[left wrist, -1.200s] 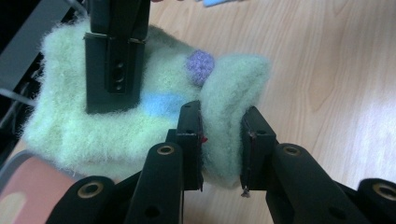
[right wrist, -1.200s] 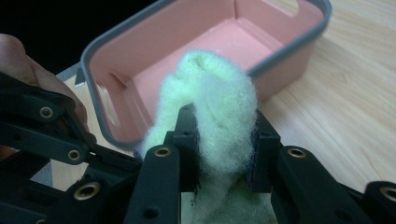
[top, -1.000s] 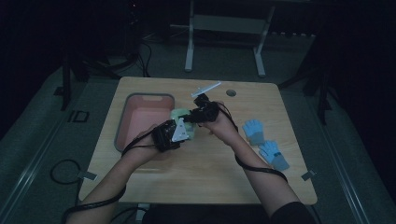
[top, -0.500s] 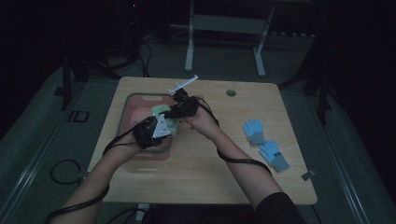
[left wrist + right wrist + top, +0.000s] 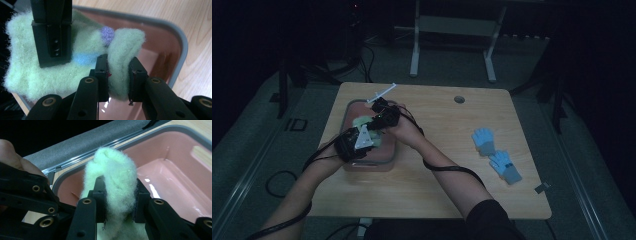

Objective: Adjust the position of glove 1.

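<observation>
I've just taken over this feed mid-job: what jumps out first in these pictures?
A fuzzy pale green cloth is pinched by both the left gripper and the right gripper, held over the pink tray at the table's left. Two blue gloves lie apart on the wooden table, to the right.

You have a light wooden table (image 5: 437,180) carrying a pink tray (image 5: 384,159) at its left (grey-rimmed) and two blue gloves (image 5: 496,155) lying near its right edge.
</observation>
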Demonstrator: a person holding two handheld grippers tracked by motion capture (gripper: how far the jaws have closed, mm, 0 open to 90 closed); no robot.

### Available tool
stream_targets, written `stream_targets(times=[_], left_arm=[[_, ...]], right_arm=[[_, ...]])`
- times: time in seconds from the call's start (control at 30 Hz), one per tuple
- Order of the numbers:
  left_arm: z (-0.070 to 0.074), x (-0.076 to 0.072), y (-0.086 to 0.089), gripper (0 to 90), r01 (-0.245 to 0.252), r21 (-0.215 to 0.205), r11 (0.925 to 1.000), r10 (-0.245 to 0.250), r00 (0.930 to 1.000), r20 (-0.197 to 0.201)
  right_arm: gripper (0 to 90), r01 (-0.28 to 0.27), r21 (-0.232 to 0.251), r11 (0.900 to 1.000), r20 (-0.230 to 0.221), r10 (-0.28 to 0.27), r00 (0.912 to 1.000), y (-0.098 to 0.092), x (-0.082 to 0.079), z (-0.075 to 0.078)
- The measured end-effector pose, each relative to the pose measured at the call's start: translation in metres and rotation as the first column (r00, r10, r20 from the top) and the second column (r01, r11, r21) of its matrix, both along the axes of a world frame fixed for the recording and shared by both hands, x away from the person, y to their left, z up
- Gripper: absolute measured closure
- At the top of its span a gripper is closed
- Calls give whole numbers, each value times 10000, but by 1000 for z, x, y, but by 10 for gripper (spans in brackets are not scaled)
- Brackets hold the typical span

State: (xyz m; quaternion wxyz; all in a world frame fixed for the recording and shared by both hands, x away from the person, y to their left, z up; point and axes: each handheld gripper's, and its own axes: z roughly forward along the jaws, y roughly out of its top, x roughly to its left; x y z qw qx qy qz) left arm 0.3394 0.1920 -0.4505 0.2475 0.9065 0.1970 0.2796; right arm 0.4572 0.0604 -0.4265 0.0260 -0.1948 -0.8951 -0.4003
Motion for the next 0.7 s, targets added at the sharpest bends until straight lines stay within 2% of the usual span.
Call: stream_targets(times=[0.23, 0.37, 0.5, 0.6, 0.63, 0.7], left_arm=[[-11, 6, 6, 735, -53, -89, 9999, 50, 9996, -268], [-15, 12, 6, 737, -56, -140, 9999, 51, 9992, -395], [-21, 23, 3, 737, -60, -22, 10000, 58, 9978, -665], [-26, 34, -1, 735, -73, 170, 9998, 94, 9919, -1269], [-30, 39, -2, 734, -101, 285, 9995, 145, 9871, -1597], [-34, 46, -4, 732, -136, 551, 9984, 239, 9812, -1917]], right_arm=[[707, -13, -111, 9999, -185, 11, 9998, 8, 5, -14], [706, 104, -126, 9999, -209, -107, 9997, 2, 13, -22], [696, 291, -50, 9996, -559, -293, 9980, -4, 22, -30], [637, 358, -279, 9990, -594, -374, 9975, -4, 27, -37], [622, 396, -397, 9984, -552, -418, 9976, -5, 27, -38], [588, 473, -686, 9965, -507, -508, 9974, -7, 27, -42]])
